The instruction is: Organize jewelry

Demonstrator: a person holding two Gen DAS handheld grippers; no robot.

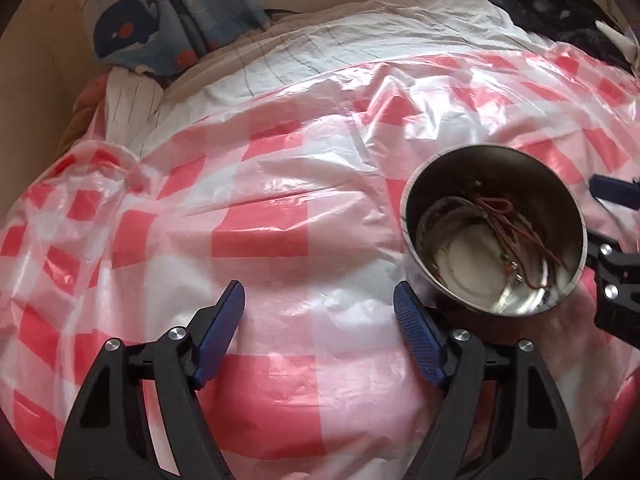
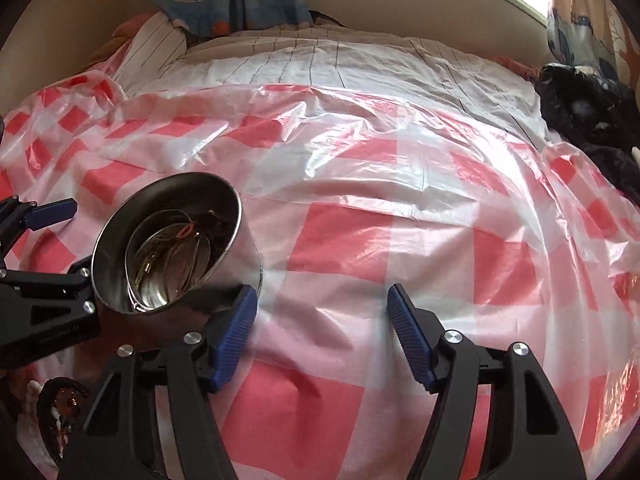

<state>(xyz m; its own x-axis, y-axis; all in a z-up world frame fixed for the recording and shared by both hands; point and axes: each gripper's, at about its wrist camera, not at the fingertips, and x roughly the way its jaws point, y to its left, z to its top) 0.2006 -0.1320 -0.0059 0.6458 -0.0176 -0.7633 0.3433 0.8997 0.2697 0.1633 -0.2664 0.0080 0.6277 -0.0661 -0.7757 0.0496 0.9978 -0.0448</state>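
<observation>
A shiny steel bowl (image 1: 494, 236) stands on the red-and-white checked plastic sheet (image 1: 256, 236) and holds a tangle of thin necklaces and red cord (image 1: 516, 232). It also shows in the right wrist view (image 2: 168, 240) with the jewelry (image 2: 188, 236) inside. My left gripper (image 1: 320, 304) is open and empty, just left of the bowl. My right gripper (image 2: 322, 308) is open and empty, just right of the bowl. Dark beaded jewelry (image 2: 60, 404) lies at the lower left of the right wrist view.
The sheet covers a bed with a striped white cover (image 2: 320, 64). A whale-print pillow (image 1: 160, 20) lies at the head. Dark clothing (image 2: 592, 112) is heaped at the right edge. A wall (image 2: 400, 4) runs behind the bed.
</observation>
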